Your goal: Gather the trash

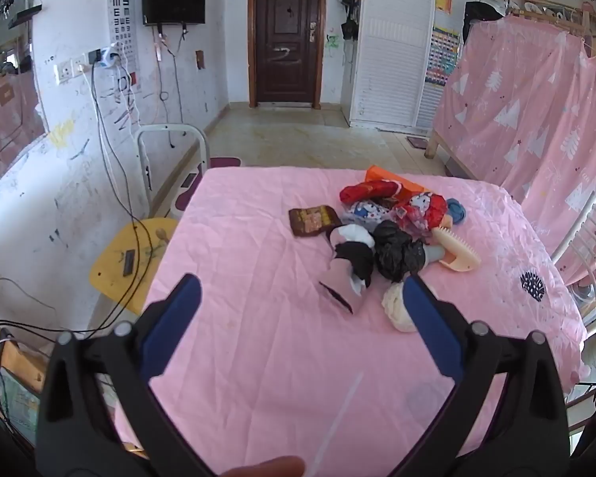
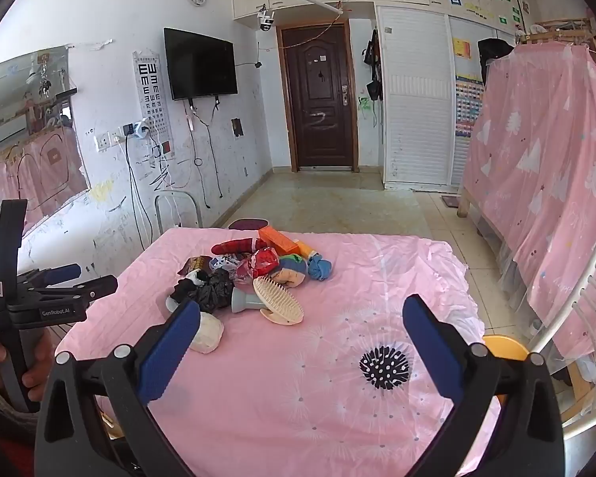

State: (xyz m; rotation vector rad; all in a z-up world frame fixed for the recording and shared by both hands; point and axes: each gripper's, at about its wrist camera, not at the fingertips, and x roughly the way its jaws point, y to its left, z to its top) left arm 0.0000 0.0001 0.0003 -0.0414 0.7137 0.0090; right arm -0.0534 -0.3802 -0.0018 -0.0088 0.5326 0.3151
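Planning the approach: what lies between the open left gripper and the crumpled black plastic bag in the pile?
Left wrist view: left gripper, crumpled black plastic bag; between them, pink sheet and a black-and-white wad.

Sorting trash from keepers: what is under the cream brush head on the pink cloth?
The brush lies tilted on the pink cloth, its grey handle beside the crumpled black bag. Whatever sits beneath its head is covered.
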